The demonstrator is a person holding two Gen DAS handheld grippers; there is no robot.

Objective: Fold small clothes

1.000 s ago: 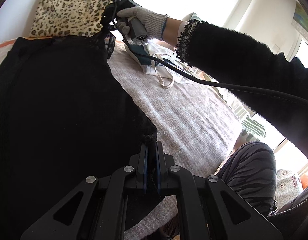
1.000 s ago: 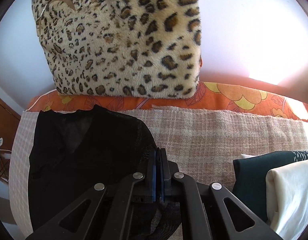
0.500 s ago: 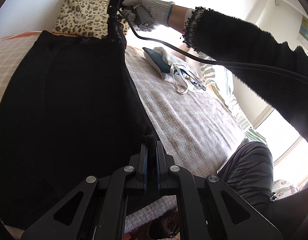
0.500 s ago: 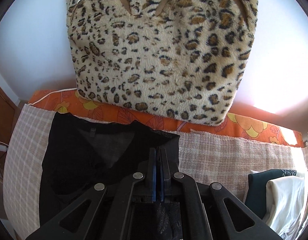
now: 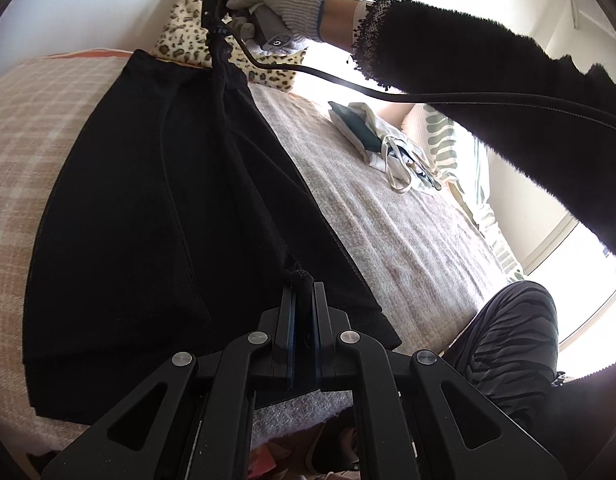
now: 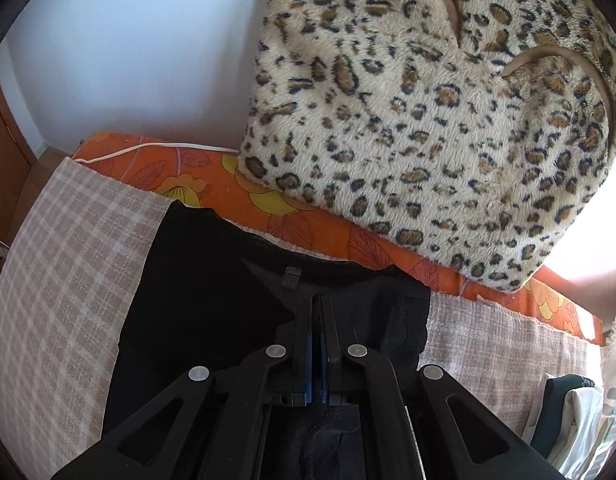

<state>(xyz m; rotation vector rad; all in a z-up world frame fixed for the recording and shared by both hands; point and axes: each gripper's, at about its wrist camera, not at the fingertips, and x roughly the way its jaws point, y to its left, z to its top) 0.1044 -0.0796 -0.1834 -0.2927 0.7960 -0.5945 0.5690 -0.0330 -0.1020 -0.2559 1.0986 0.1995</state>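
Left gripper (image 5: 304,300): clamped on near edge of black garment (image 5: 156,216) | Right gripper (image 6: 316,320): clamped on its far edge, lifted | Garment: partly folded over itself on checked blanket (image 5: 36,120) | Nearby: leopard cushion (image 6: 427,128), folded clothes (image 5: 371,136) to the right

- The left gripper (image 5: 304,300) sits at lower centre of its own view, jaws closed on a bunch of black garment (image 5: 168,200).
- The right gripper (image 5: 218,34), at upper centre of the left view, is held by a gloved right hand (image 5: 276,12) on a dark-sleeved arm from the right edge.
- In the right wrist view its jaws look pressed together on black fabric, though the pinch is dark.
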